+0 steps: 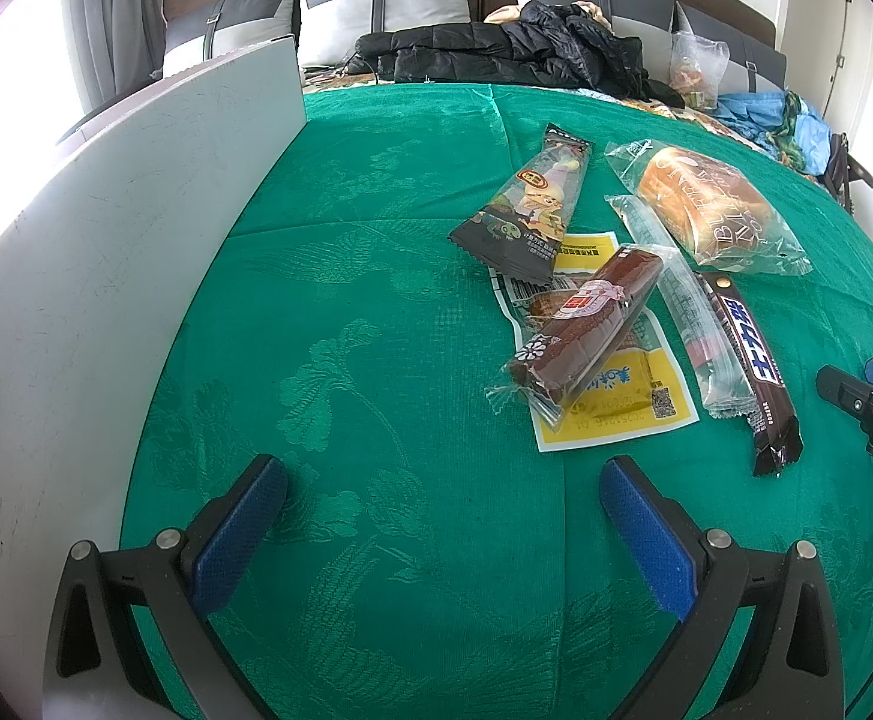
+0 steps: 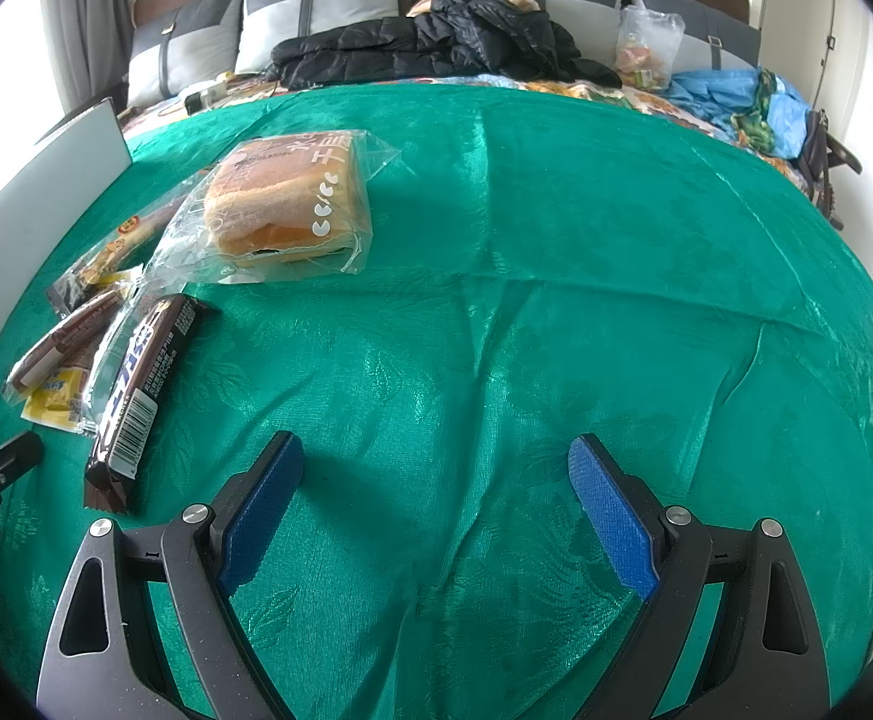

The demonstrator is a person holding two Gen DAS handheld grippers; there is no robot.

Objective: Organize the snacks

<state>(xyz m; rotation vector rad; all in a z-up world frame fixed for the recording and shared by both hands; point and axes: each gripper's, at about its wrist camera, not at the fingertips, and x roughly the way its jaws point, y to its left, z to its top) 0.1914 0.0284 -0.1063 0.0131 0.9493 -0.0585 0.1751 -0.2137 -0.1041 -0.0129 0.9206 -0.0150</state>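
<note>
Green patterned cloth point(image 1: 376, 300) covers the bed where the snacks lie in a loose cluster, right of centre in the left wrist view: a clear-wrapped golden bread loaf point(image 1: 706, 210), a dark cartoon-printed packet point(image 1: 526, 210), a brown cake slice in clear film point(image 1: 580, 324) on a yellow flat packet point(image 1: 616, 402), and a dark brown chocolate bar point(image 1: 754, 360). Left gripper point(image 1: 442, 516) and right gripper point(image 2: 436, 492) hover with jaws wide apart, holding nothing. A white board point(image 1: 106, 276) stands at frame left.

Ahead of my jaws, the yellow packet point(image 1: 616, 402) shows a date code, "20251216 01", beside a QR code. The bread bag point(image 1: 712, 210) reads "BUTTER"; its other print I cannot read.
</note>
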